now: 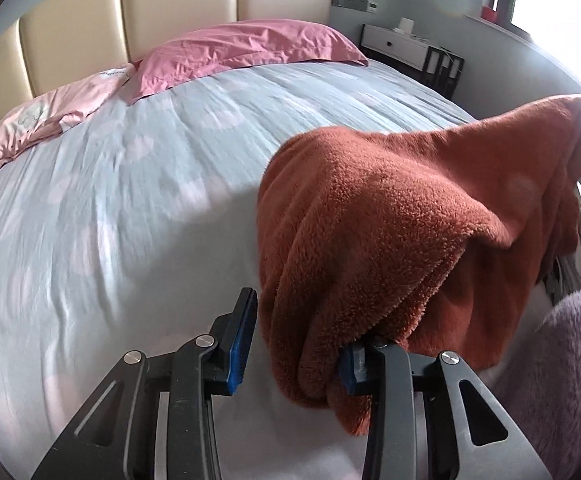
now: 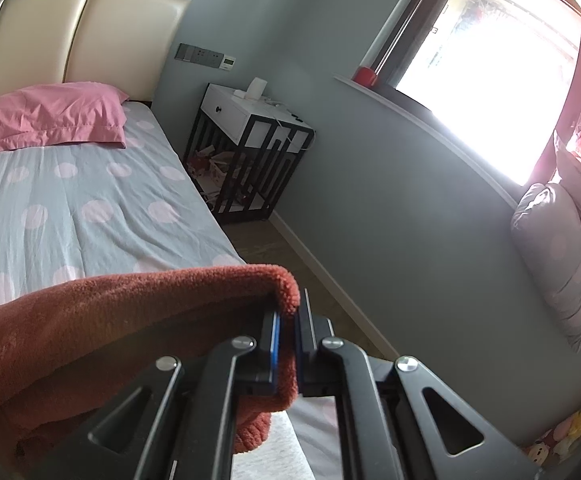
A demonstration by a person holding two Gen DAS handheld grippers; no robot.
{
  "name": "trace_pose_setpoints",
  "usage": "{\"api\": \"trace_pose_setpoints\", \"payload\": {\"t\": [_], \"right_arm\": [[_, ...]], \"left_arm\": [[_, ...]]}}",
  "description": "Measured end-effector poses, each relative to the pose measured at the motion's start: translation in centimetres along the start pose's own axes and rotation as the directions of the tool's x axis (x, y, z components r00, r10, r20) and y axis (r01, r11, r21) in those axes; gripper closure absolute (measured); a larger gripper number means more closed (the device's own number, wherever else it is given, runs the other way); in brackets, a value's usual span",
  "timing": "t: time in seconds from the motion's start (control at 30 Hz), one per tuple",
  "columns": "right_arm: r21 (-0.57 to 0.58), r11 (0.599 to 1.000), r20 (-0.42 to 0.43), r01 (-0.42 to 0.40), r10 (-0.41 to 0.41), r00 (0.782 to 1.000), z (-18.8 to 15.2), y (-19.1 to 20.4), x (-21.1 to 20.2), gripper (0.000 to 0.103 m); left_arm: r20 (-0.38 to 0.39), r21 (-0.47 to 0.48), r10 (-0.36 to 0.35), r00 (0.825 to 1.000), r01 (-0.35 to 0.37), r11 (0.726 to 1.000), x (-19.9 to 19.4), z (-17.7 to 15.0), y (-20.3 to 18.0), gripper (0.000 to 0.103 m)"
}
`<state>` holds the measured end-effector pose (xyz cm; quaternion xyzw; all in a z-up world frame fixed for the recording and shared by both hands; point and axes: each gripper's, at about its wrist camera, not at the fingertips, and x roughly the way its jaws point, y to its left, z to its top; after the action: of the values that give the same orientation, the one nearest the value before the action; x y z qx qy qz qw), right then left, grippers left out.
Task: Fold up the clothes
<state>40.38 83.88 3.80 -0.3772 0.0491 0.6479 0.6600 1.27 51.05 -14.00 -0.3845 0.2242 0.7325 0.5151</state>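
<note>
Rust-orange fleece garment [image 1: 410, 216], thick pile, is held up over the grey-blue polka-dot bedsheet [image 1: 150, 184], strung between both tools.

R gripper [image 2: 288, 344]: pads pressed together on a folded hem/corner of the fleece, thin fabric sandwich seen between the blue pads. Grip looks secure.

L gripper [image 1: 296, 344]: jaws part spread. A bunched fold is draped over the R-hand blue pad and hangs into the gap; the other pad [image 1: 242, 336] stands clear of the cloth, daylight visible between. So not pinched yet, judged as mid-grab.

Handling, est.:
- Soft, limp, zero stiffness; sags between hold pts, as seen in L wrist view.
- Light-to-moderate wt; bulk is the issue, not mass.
- Pile is grippy, low slip risk, but thick folds compress, so a firm close is needed.
- Not fragile.

Where to take hold: a single edge/corner layer is preferred, matching the R-side hem, so the cloth can be spread flat. The present L bunch is multi-layer; a grab there likely gives a twisted, uneven span.

Pink pillow [image 1: 246, 52] at the headboard is well apart, no interference.
</note>
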Motion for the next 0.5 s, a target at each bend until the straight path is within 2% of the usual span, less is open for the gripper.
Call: {"api": "trace_pose_setpoints", "payload": {"t": [0.03,0.07,0.17,0.27,0.4,0.5], "right_arm": [[0.002,1.0,0.003,-0.003,0.003,1.0,0.0,-0.1,-0.2,0.098],[0.004,1.0,0.006,-0.006,0.006,1.0,0.1,-0.2,-0.5,0.098],[0.006,1.0,0.043,-0.017,0.016,0.999,0.6,-0.4,-2.1,0.098],[0.009,0.999,0.121,-0.053,0.051,0.991,2.1,-0.4,-5.4,0.098],[0.008,0.994,0.228,-0.109,0.105,0.968,4.2,-0.3,-10.3,0.098],[0.007,0.987,0.319,-0.163,0.153,0.935,5.5,-0.5,-14.9,0.098]], "left_arm": [[0.006,-0.007,0.004,1.0,-0.004,1.0,-0.2,0.3,0.0,0.087],[0.021,-0.007,0.018,1.0,-0.018,1.0,-0.8,0.5,0.1,0.091],[0.077,-0.04,0.041,0.996,-0.038,0.998,-3.3,2.0,1.7,0.093],[0.146,-0.093,0.077,0.986,-0.064,0.994,-6.6,3.7,3.9,0.093],[0.259,-0.178,0.157,0.953,-0.113,0.978,-13.4,4.6,7.5,0.094],[0.341,-0.238,0.219,0.914,-0.141,0.961,-19.9,4.4,10.5,0.094]]}}
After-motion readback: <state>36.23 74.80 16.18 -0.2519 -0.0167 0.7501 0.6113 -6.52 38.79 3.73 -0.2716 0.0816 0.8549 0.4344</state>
